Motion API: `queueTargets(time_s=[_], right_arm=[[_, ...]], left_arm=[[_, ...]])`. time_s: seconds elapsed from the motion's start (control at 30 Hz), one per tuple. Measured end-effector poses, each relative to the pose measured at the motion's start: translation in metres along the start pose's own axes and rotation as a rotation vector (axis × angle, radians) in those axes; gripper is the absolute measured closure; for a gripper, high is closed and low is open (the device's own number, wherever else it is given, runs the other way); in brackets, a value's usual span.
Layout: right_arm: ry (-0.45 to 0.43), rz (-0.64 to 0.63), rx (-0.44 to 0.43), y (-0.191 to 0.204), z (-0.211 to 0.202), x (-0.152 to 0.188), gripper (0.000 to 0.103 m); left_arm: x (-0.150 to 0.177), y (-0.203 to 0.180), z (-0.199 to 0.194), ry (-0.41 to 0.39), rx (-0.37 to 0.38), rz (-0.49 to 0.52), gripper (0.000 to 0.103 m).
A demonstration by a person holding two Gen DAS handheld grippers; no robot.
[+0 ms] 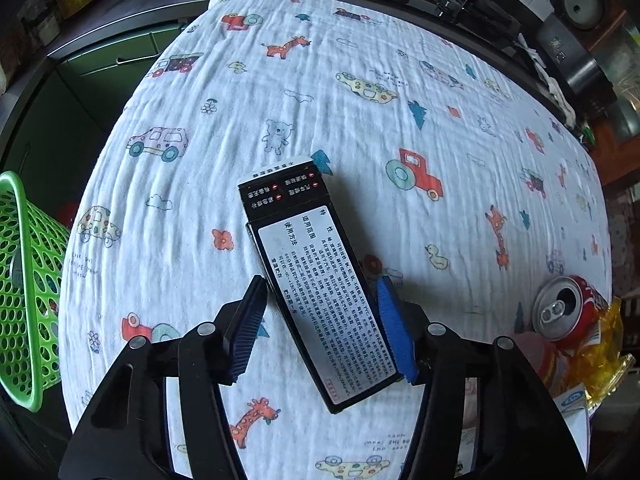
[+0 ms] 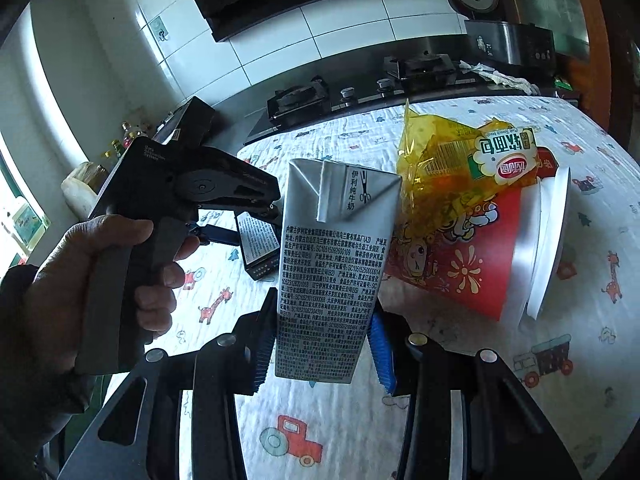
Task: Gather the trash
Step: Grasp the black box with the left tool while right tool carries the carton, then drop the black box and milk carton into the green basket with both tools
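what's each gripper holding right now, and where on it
The right gripper holds a grey milk carton by its lower sides. The left gripper straddles a black box at mid-length; whether both pads press it cannot be told.

Daylit kitchen, sharp in the middle, bent and dark at the rims

Both views are bright and cool-toned; in the right wrist view daylight enters from a window (image 2: 12,184) at the left, blown out to white. The patterned cloth (image 1: 280,92) is evenly lit, with soft shadows under the black box (image 1: 312,280). Fisheye curvature bows the wall tiles (image 2: 340,28); all 4 corners fall to black. The hand (image 2: 80,280) sits in shade, slightly soft.
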State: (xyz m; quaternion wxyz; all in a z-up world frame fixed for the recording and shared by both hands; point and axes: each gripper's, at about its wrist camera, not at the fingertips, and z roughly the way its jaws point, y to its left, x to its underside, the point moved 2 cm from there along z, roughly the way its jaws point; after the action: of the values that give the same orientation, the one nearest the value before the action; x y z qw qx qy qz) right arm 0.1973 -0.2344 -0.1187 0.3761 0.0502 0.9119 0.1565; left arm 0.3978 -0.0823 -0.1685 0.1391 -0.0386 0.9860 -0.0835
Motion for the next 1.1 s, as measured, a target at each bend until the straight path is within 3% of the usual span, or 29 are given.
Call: queueTargets(time_s=[0.23, 0.5, 0.77, 1.1], right_arm=[[-0.012, -0.043, -0.031, 0.018, -0.01, -0.001, 0.062], [-0.013, -0.112, -0.117, 0.062, -0.012, -0.006, 0.062], [0.009, -0.204, -0.224, 0.129, 0.001, -0.011, 0.062], [0.064, -0.305, -0.332, 0.22, 0.032, -0.008, 0.062]], left_arm=[[0.011, 0.025, -0.046, -0.08, 0.011, 0.032, 0.053], [0.022, 0.096, -0.114, -0.188, 0.008, -0.017, 0.055], [0.032, 0.196, -0.161, -0.281, -0.113, -0.102, 0.055], [0.045, 0.318, -0.15, -0.231, -0.248, -0.241, 0.055]])
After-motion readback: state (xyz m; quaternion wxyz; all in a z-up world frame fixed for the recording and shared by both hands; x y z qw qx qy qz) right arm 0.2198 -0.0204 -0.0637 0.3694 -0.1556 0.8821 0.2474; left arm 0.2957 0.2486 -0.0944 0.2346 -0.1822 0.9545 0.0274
